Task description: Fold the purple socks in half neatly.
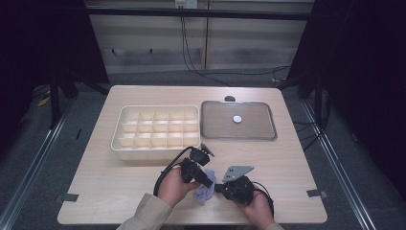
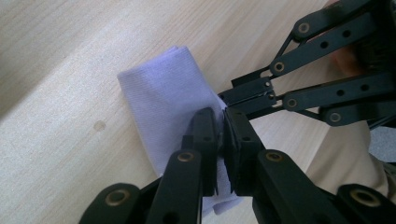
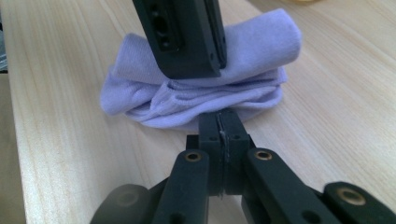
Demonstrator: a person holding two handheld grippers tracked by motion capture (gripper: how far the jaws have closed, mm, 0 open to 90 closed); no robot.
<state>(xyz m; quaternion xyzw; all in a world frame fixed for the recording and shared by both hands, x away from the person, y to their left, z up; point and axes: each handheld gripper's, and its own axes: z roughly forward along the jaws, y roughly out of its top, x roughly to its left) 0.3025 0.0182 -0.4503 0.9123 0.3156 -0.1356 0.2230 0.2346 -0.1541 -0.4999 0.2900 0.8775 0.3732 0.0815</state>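
Lilac cloth (image 1: 205, 192), folded into a soft bundle, lies on the near part of the bench (image 1: 119, 191), between my two hands. My left hand-held gripper (image 2: 222, 122) comes down onto it with its jaws pinched together on a fold of the fabric; in the left gripper view the cloth bunches up between the pads and spills out below them. My right hand-held gripper (image 3: 220, 122) reaches in from the other side, low along the wood, with its jaws pressed tight together at the cloth's near edge; a thin sliver of something pale shows in the seam between the pads, but I cannot tell for sure that it is fabric. The two sets of tips sit just beside each other at the same end of the bundle.

Farther back, left of centre, stands a cream box (image 1: 125, 115) divided into small compartments. Beside it on the right lies a metal tray (image 1: 210, 125) with a small white disc (image 1: 237, 118) in it.
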